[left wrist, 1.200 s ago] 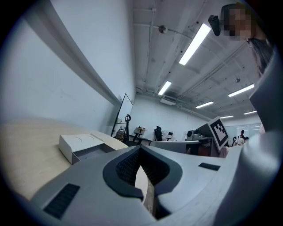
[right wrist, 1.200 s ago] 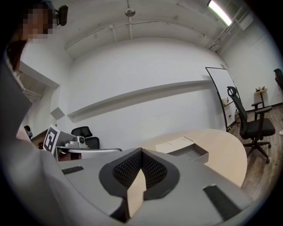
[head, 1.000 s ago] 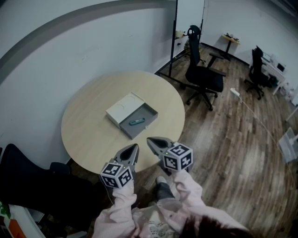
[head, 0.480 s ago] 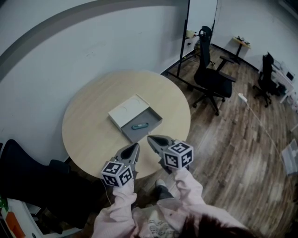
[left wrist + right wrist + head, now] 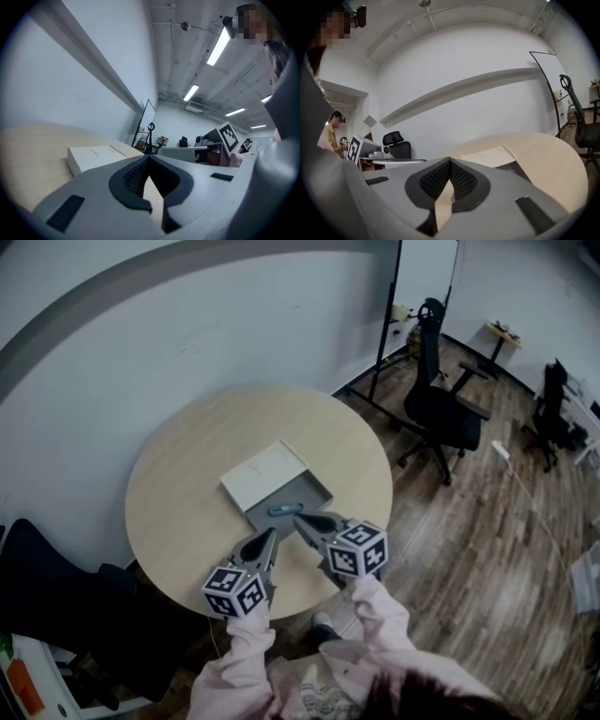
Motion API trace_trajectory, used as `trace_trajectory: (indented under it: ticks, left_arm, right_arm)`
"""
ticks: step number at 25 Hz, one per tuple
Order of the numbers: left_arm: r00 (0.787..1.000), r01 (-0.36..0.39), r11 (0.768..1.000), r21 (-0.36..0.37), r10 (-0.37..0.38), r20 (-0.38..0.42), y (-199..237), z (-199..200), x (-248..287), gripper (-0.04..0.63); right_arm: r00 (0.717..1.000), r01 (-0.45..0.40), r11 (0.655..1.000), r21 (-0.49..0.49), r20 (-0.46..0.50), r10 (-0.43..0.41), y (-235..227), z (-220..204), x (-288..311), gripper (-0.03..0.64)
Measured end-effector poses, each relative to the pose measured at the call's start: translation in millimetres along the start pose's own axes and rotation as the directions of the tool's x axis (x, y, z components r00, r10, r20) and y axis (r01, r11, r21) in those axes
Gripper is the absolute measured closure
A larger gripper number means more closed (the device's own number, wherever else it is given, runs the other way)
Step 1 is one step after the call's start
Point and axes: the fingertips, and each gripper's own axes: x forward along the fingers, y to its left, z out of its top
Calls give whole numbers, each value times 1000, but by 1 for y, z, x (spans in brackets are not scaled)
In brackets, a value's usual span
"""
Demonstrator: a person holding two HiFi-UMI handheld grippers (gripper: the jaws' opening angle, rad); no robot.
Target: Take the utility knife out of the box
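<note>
An open box lies on the round wooden table (image 5: 178,493): a white lid (image 5: 265,472) and beside it a grey tray (image 5: 302,491). A small teal utility knife (image 5: 281,511) lies in the tray near its front edge. My left gripper (image 5: 273,532) hangs over the table just in front of the tray, jaws shut and empty. My right gripper (image 5: 298,518) is shut too, its tip right by the knife. The left gripper view shows the shut jaws (image 5: 149,157) and the lid (image 5: 96,156). The right gripper view shows shut jaws (image 5: 450,159) and the lid (image 5: 490,157).
A black office chair (image 5: 445,413) and a whiteboard stand (image 5: 394,296) stand on the wooden floor beyond the table. Another dark chair (image 5: 47,577) sits at the left. A white wall curves behind the table.
Both grippers have moved forward over the table toward the box; their tips now reach the tray's near edge. Their jaws stayed shut.
</note>
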Motion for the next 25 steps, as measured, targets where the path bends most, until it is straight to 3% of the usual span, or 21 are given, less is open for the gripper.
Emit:
trace_trajectory:
  ticks: [25]
  left_arm:
    - [988,-155,987,-39,155,0,36,7,43,588]
  right_arm:
    - [976,-189,981,-46,-120,183,-37,6,50,620]
